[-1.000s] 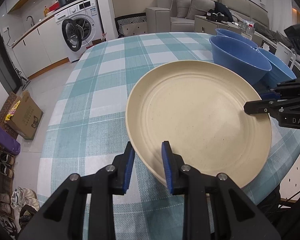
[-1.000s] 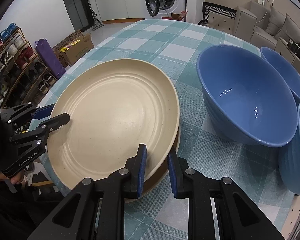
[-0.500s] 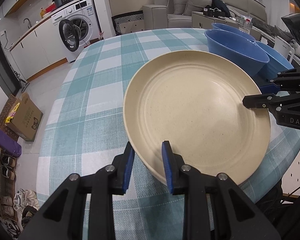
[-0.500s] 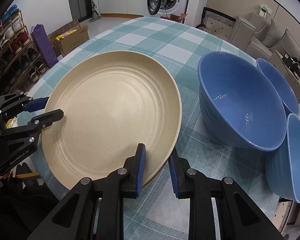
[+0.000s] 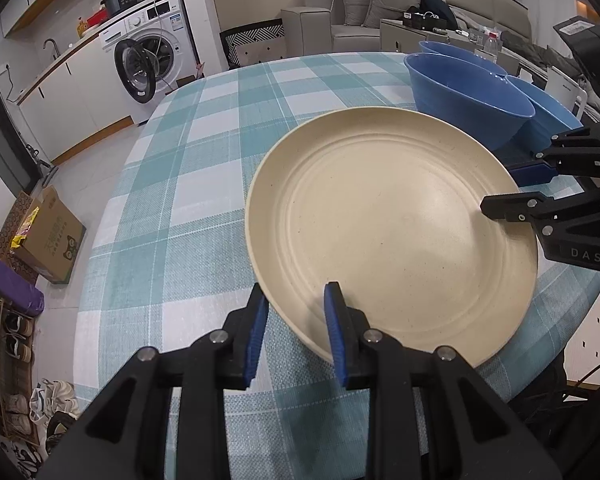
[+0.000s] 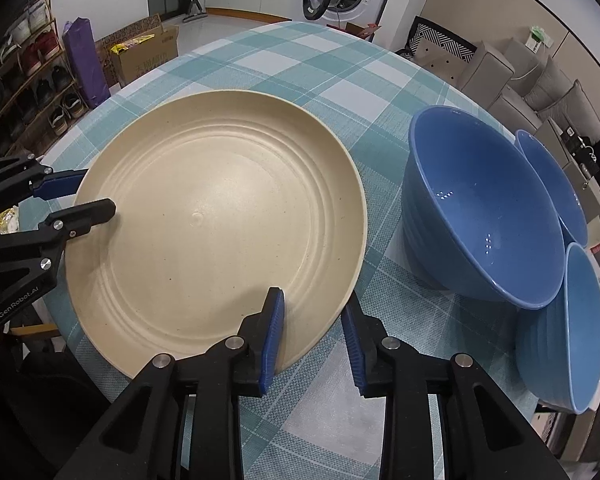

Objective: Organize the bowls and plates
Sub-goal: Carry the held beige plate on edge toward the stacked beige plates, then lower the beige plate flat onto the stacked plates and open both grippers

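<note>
A: Where was the plate (image 6: 216, 240)?

B: Flat on the worktop (image 5: 188, 184) beside blue bowls (image 6: 480, 208). Stiff, likely slippery; best gripped at the rim.

A: Grippers?

B: Left gripper (image 5: 296, 336) pinched the rim; right gripper (image 6: 314, 340) had just been opening, its jaws loose astride the rim.

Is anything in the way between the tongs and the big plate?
No. Both tongs, left and right, already straddle the cream plate's rim, the right's jaws just opening. The blue bowls sit off to the side.

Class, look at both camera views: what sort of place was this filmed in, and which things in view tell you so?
Most likely a home, an open-plan flat. A front-loading washing machine stands under a kitchen counter, a grey sofa sits behind the table with the checked tablecloth, and a shoe rack lines one wall.
</note>
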